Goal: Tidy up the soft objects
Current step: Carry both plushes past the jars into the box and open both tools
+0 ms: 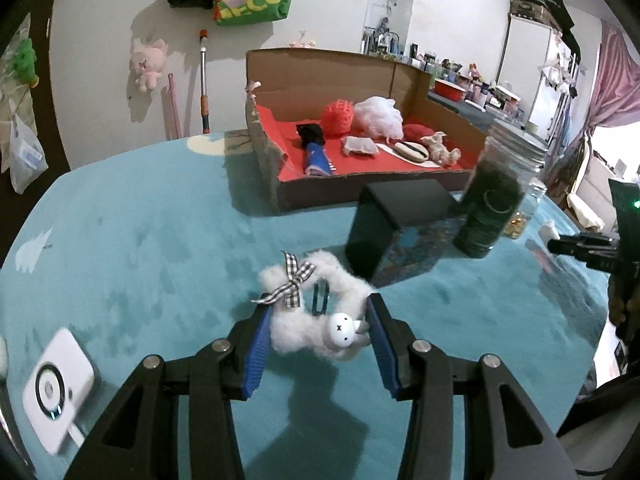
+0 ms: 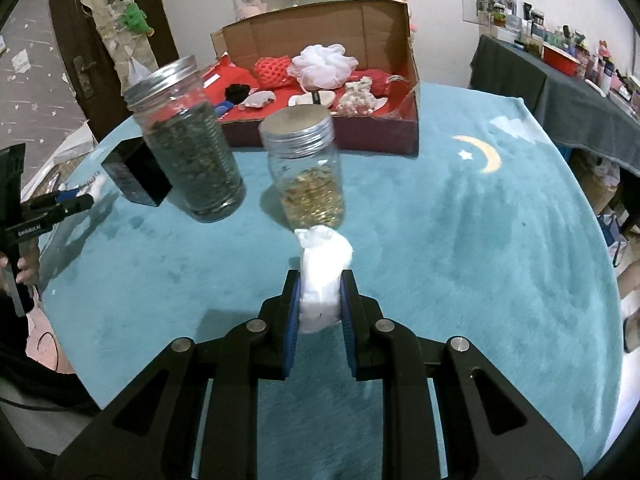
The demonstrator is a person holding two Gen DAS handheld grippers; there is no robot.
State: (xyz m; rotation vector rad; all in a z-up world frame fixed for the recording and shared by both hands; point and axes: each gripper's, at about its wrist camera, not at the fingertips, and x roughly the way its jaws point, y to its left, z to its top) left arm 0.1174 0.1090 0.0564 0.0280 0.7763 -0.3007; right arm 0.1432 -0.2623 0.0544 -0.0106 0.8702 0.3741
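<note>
My left gripper (image 1: 318,326) is shut on a fluffy white plush ring (image 1: 316,320) with a checked bow and a small rabbit face, just above the teal cloth. My right gripper (image 2: 320,300) is shut on a white soft bundle (image 2: 323,276), close in front of the small jar. The cardboard box (image 1: 404,186) with a red floor stands at the back; it holds a red net ball (image 1: 338,117), a white mesh puff (image 1: 379,116) and several other soft items. The box also shows in the right wrist view (image 2: 320,136).
A tall jar of dark leaves (image 2: 188,160), a small jar with yellow bits (image 2: 312,176) and a black box (image 2: 136,176) stand before the cardboard box. A white device (image 1: 56,392) lies at the left on the teal cloth (image 1: 140,248). A cluttered shelf table (image 2: 560,92) is behind right.
</note>
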